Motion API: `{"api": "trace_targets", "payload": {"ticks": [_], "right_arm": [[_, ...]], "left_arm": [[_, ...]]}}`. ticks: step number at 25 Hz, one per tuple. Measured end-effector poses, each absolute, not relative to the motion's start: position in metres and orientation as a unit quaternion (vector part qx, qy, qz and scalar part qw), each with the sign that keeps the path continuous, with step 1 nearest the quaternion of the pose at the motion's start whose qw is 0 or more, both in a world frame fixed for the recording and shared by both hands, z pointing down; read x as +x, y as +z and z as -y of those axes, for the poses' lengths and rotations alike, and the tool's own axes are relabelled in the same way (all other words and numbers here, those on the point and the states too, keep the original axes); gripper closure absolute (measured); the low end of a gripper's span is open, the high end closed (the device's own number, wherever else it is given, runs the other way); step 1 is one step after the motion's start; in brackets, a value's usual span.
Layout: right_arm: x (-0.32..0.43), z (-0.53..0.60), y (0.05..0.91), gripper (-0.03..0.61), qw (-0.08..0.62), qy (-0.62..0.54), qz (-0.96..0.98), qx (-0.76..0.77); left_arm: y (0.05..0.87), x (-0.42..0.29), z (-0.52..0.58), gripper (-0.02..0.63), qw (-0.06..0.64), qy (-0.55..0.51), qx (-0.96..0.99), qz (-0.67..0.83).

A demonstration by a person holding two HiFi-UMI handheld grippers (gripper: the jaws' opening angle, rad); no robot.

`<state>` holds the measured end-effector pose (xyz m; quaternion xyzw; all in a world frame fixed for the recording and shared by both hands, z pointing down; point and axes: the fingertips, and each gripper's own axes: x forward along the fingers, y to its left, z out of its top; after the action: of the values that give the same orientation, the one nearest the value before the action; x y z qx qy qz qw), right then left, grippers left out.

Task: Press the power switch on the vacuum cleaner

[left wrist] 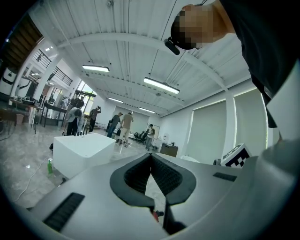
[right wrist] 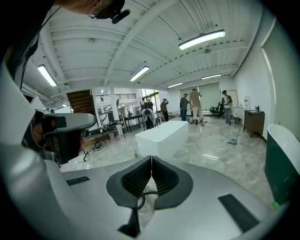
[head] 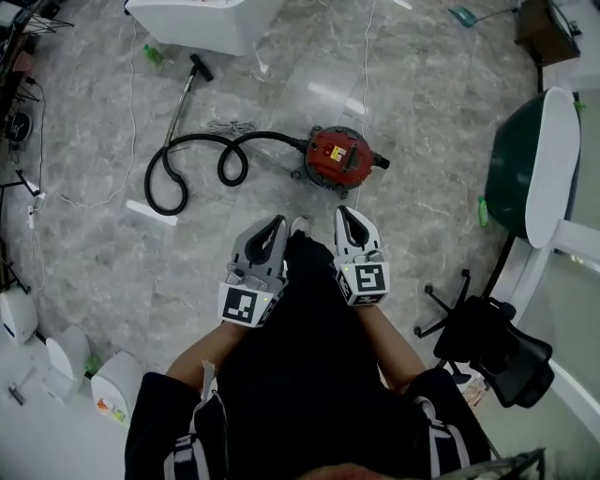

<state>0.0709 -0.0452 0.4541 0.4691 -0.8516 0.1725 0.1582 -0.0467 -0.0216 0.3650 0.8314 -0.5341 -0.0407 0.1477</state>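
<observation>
The vacuum [head: 339, 157] sits on the floor [head: 431, 122], well apart from both tongs and straight ahead. The right tongs [head: 349, 217] are nearer the vacuum than the left tongs [head: 275, 230]; both pairs are closed and empty.

Room setting. The floor [head: 394, 84] was polished grey stone-patterned tile and reflected the overhead light. A long white block [head: 202, 21] stood on it, with a small green bottle [head: 152, 54] just beside it. To the right stood a dark green, white-rimmed piece of furniture [head: 530, 169] and, nearer, a black office chair [head: 492, 352] on a star base. White rounded bins [head: 117, 384] stood at the lower left. The ceiling [right wrist: 117, 42] was white and ribbed, crossed by beams and lit by fluorescent strip lights [right wrist: 201, 39]. Pale blinds [left wrist: 206, 131] covered the large windows of one wall. Several people [right wrist: 194, 105] stood well beyond the block. A staircase [right wrist: 79, 101] and a brown cabinet [right wrist: 255, 122] stood at the room's edges.
</observation>
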Motion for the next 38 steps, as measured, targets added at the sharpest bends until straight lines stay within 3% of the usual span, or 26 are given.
{"api": "trace_targets", "payload": {"ticks": [21, 38], "right_arm": [[0.089, 0.146, 0.586, 0.558, 0.261, 0.185, 0.853, 0.411], [0.101, 0.212, 0.699, 0.558, 0.317, 0.202, 0.834, 0.404]], "left_arm": [[0.428, 0.014, 0.078, 0.595, 0.214, -0.014, 0.835, 0.507], [0.45, 0.035, 0.099, 0.595, 0.201, 0.04, 0.847, 0.49]]}}
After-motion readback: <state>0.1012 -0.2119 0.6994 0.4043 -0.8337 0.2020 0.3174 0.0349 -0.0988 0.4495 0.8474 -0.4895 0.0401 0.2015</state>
